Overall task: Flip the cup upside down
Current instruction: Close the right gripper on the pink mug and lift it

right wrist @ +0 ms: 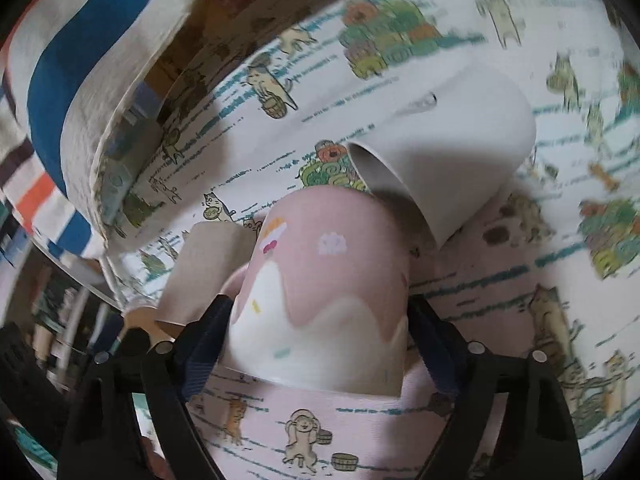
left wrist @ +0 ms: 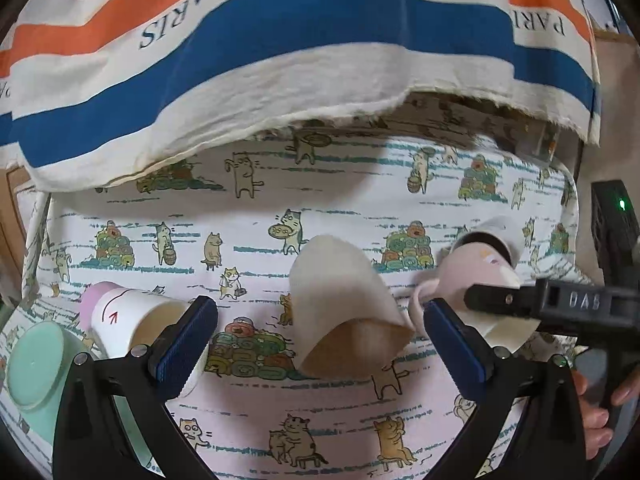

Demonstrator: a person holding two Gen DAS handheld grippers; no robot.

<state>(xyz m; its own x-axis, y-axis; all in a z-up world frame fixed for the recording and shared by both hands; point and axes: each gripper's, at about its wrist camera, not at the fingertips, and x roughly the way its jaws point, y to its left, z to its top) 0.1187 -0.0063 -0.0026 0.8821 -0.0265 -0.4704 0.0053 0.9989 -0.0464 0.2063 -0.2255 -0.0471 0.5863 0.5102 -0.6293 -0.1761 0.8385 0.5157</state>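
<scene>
My right gripper [right wrist: 320,320] is shut on a pink and cream mug [right wrist: 320,280] and holds it tilted above the cat-print cloth; in the left wrist view the mug [left wrist: 476,276] sits at the right in that gripper [left wrist: 492,300]. A white cup [right wrist: 444,160] lies on its side just beyond the mug. My left gripper [left wrist: 320,336] is open and empty. A brown paper cup [left wrist: 344,304] lies on its side between its fingers, mouth toward me. A white paper cup [left wrist: 140,316] lies on its side at the left finger.
A mint green bowl [left wrist: 36,364] sits at the left edge. A striped PARIS cloth [left wrist: 280,40] hangs over the far side of the table. A black device with a green light [left wrist: 616,216] stands at the right. The cat-print cloth [left wrist: 320,420] covers the table.
</scene>
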